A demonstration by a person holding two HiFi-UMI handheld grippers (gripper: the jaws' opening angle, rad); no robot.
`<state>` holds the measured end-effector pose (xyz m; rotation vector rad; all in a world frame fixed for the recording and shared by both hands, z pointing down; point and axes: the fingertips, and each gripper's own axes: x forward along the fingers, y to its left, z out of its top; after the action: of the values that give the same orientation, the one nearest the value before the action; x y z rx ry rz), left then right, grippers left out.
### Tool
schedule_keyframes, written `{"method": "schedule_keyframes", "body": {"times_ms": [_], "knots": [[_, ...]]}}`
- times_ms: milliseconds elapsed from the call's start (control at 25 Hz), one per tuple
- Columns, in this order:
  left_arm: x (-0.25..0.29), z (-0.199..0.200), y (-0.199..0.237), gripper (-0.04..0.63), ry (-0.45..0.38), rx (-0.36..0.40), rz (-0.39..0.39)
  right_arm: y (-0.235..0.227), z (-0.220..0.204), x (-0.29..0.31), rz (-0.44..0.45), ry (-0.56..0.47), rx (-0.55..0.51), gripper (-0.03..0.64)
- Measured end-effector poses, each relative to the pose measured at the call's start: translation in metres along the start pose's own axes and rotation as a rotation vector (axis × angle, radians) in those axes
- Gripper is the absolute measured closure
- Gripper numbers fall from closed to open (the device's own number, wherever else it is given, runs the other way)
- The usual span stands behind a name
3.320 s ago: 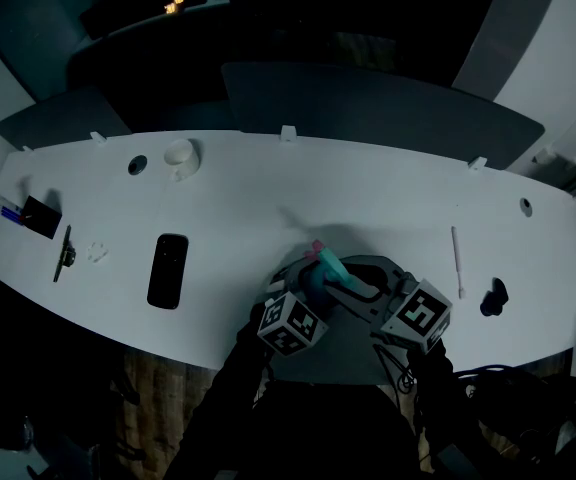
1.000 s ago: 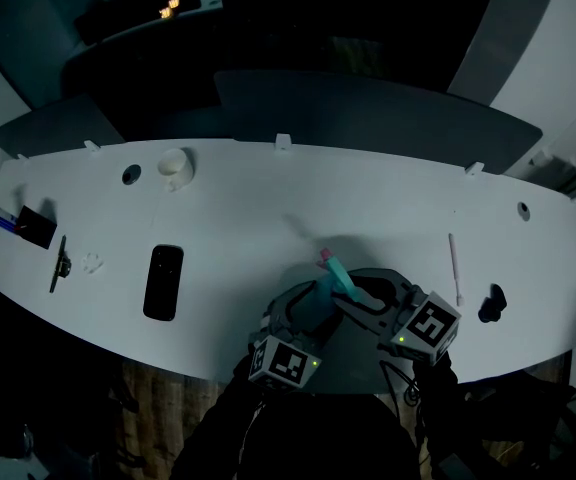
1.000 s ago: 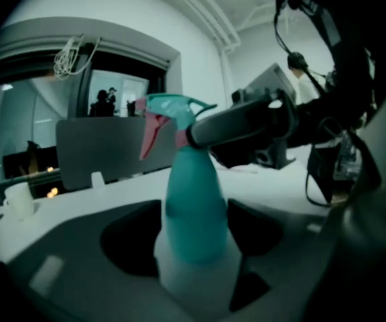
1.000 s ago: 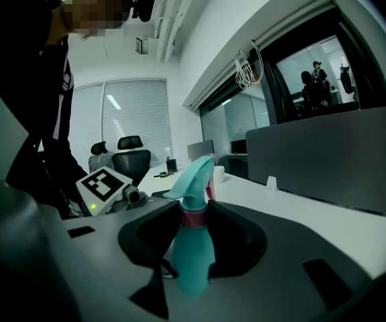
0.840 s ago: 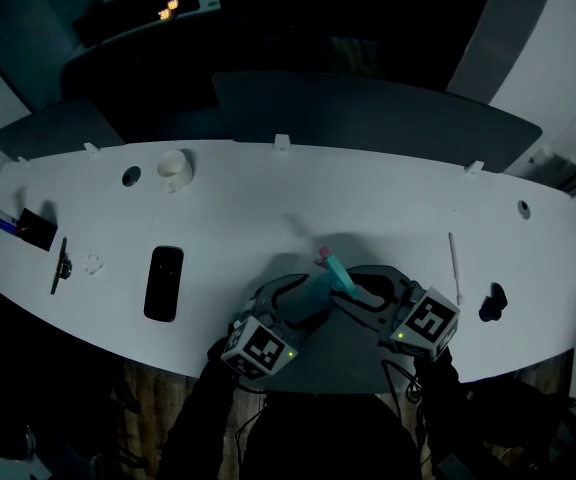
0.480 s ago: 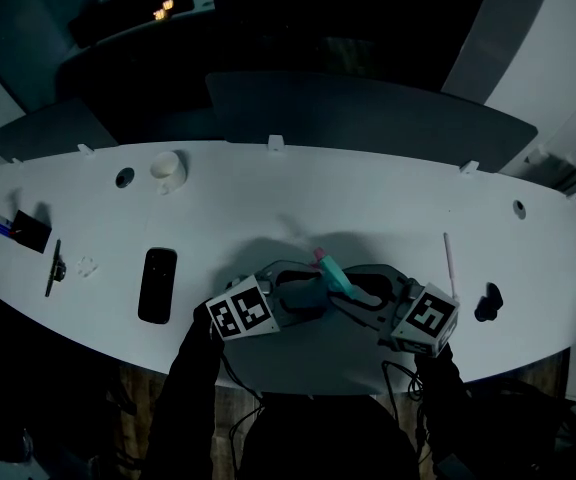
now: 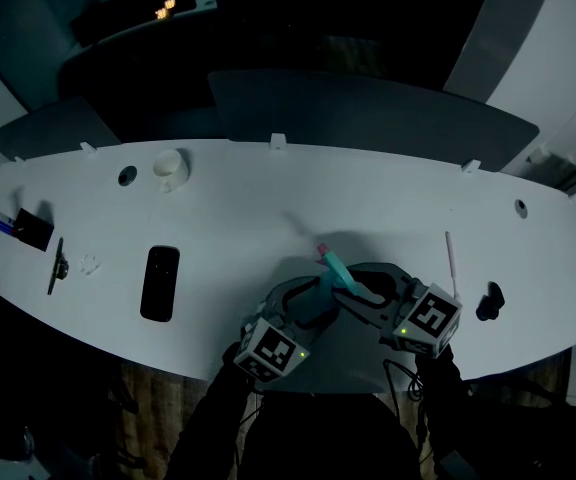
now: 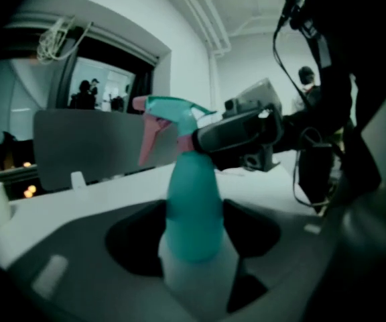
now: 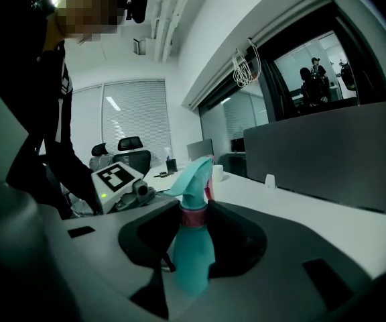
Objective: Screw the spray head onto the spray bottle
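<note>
Overhead, in head view: spray bottle (image 7: 320,290) upright at near edge of white table (image 7: 238,218), flanked by left gripper (image 7: 311,303) and right gripper (image 7: 356,296). In left gripper view: jaws just closing in, now clamped on the teal bottle body, one pad either side. In right gripper view: jaws gripping the pink collar of spray head (image 9: 194,173), seated atop the bottle.

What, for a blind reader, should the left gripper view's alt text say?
The left claw, jaws just closing, grips a teal spray bottle low down; the right claw clamps its pink-triggered spray head, above a white table.
</note>
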<state>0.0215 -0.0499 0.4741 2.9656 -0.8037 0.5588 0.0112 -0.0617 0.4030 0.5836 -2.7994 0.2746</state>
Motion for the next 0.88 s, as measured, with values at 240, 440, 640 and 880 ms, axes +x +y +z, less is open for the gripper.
{"method": "schedule_keyframes", "body": {"times_ms": [240, 440, 640, 880], "knots": [[-0.006, -0.003, -0.006, 0.314, 0.017, -0.007, 0.246, 0.004, -0.001, 0.0, 0.01, -0.009, 0.009, 0.48], [-0.016, 0.007, 0.004, 0.313, -0.072, 0.028, -0.063, 0.005, 0.001, 0.003, 0.029, -0.01, 0.002, 0.48], [-0.007, -0.005, 0.001, 0.305, 0.029, 0.071, -0.32, 0.009, 0.0, 0.005, 0.061, 0.001, 0.004, 0.48], [0.009, -0.01, -0.015, 0.195, 0.092, 0.056, -0.418, 0.016, 0.001, 0.008, 0.106, 0.004, 0.001, 0.48]]}}
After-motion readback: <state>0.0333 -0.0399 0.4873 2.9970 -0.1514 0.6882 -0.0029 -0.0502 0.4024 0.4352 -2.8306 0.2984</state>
